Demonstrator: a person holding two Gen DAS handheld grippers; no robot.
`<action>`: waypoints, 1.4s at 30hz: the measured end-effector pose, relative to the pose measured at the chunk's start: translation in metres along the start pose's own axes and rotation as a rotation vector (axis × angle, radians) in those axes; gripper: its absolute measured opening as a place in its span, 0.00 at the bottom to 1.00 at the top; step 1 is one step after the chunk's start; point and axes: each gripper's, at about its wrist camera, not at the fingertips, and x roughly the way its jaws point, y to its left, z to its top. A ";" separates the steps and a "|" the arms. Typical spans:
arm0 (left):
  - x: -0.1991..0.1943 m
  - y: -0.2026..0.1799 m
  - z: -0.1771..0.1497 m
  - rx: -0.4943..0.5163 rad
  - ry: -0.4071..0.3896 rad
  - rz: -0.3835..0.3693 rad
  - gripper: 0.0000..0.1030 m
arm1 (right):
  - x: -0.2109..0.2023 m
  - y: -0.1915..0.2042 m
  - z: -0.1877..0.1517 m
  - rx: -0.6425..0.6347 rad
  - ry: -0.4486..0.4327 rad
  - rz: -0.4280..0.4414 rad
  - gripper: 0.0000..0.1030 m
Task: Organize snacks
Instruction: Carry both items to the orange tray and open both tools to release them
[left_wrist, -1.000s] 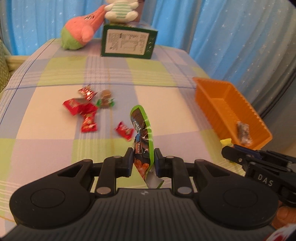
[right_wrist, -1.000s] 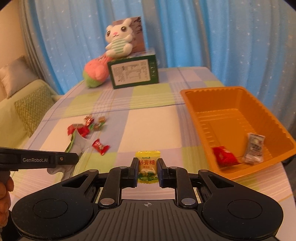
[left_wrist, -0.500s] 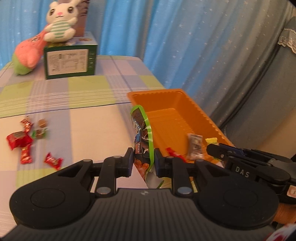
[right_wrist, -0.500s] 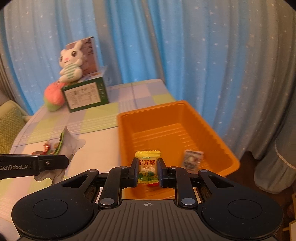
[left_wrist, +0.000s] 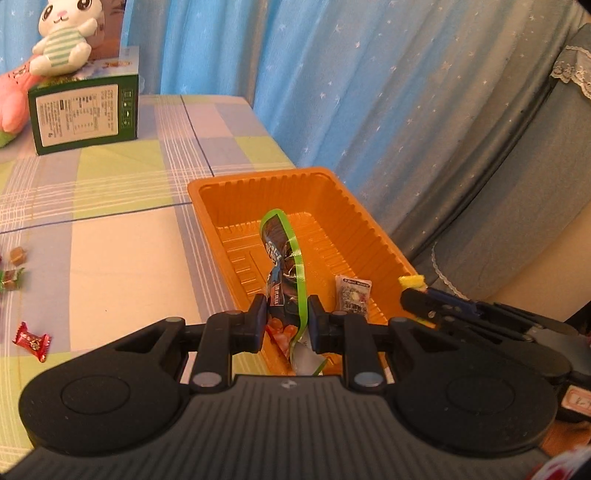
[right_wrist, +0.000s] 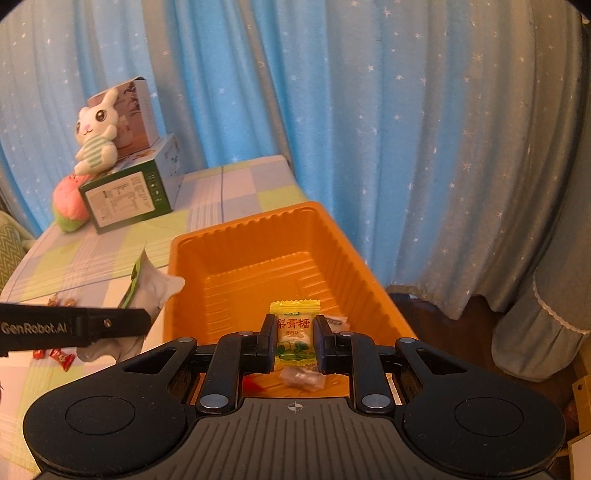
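Note:
My left gripper (left_wrist: 286, 314) is shut on a green-edged dark snack packet (left_wrist: 282, 258) and holds it upright over the near end of the orange tray (left_wrist: 258, 181). My right gripper (right_wrist: 294, 336) is shut on a yellow candy (right_wrist: 294, 325) above the same tray (right_wrist: 243, 230). A small silver packet (left_wrist: 352, 291) lies in the tray. In the right wrist view a red sweet (right_wrist: 253, 382) and a clear wrapped piece (right_wrist: 301, 378) lie under the fingers. The left gripper's arm (right_wrist: 74, 326) and its packet (right_wrist: 147, 291) show at the tray's left rim.
Several loose candies (left_wrist: 31, 339) lie on the checked tablecloth (left_wrist: 122, 251) left of the tray. A green box (left_wrist: 83, 112) with a plush rabbit (left_wrist: 62, 37) stands at the back. Blue curtains (right_wrist: 369, 129) hang past the table's right edge.
Both grippers have swung right from the table to over the orange tray, each still holding its snack. The tray now lies directly beneath them.

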 end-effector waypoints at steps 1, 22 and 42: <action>0.003 0.001 0.001 -0.002 0.006 0.003 0.19 | 0.002 -0.002 0.001 0.006 0.000 -0.001 0.20; 0.009 0.002 -0.007 -0.006 0.003 0.030 0.28 | 0.012 -0.017 0.005 0.056 0.009 0.014 0.20; -0.035 0.039 -0.033 -0.021 -0.031 0.107 0.52 | 0.014 -0.019 0.012 0.172 -0.003 0.073 0.64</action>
